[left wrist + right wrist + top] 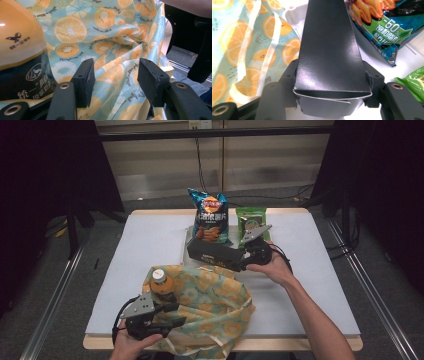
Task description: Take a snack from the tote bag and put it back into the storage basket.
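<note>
white table point(150, 240) | right gripper point(248, 254) clamps black box point(215, 254) end-on beside fruit-print bag point(210, 305) | left gripper point(167, 314) jaws apart over cloth, gripping nothing | risk: bag mouth slack, box snags, tips bottle point(161, 285)

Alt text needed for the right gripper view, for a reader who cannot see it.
The right gripper clamps the end of a long black box between its jaws. An orange-print fabric bag lies left of it, a blue chip bag right.

Blue chip bag point(209, 217) upright at far edge of bench point(150, 245), white cover. Green snack packet point(251, 220) just beside it, right. Dark curtains flank bench; cables trail on floor beyond.
</note>
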